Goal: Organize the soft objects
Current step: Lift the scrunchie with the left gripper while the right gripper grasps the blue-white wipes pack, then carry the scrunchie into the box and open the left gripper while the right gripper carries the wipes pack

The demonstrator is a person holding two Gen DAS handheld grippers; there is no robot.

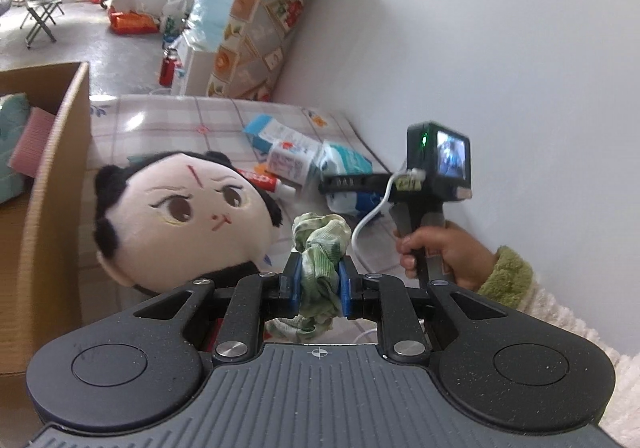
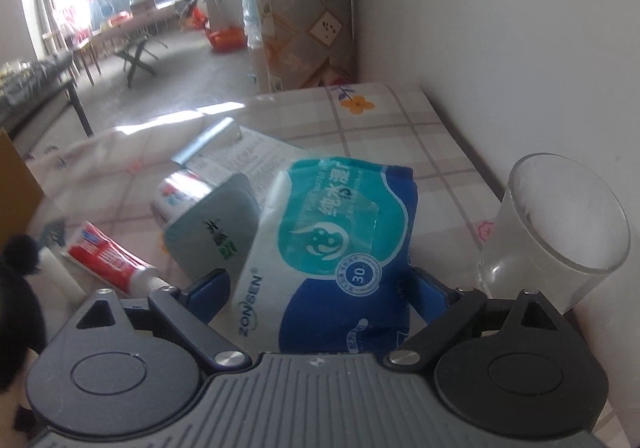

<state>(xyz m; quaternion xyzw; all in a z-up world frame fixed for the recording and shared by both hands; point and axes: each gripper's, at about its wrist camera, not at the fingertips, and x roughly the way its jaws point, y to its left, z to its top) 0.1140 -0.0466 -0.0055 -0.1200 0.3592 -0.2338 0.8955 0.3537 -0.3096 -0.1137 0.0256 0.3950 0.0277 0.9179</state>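
My left gripper (image 1: pixel 320 280) is shut on a crumpled green scrunchie (image 1: pixel 320 244), held above the checked tablecloth (image 1: pixel 168 120). A plush doll head (image 1: pixel 180 216) with black hair lies just left of it, against an open cardboard box (image 1: pixel 56 168). My right gripper (image 2: pixel 320 288) stands wide, with a blue-and-teal wet wipes pack (image 2: pixel 332 244) between its fingers (image 2: pixel 212 288). A thin gap shows at the left pad. In the left wrist view the right gripper (image 1: pixel 344 182), held by a hand (image 1: pixel 448 252), hovers over that pack (image 1: pixel 348 160).
A red toothpaste tube (image 2: pixel 108 256) and a grey-green carton (image 2: pixel 216 232) lie left of the wipes pack. A clear glass cup (image 2: pixel 560 232) stands by the wall on the right. The box holds folded teal and pink cloth (image 1: pixel 24 144). The white wall (image 1: pixel 500 48) borders the table.
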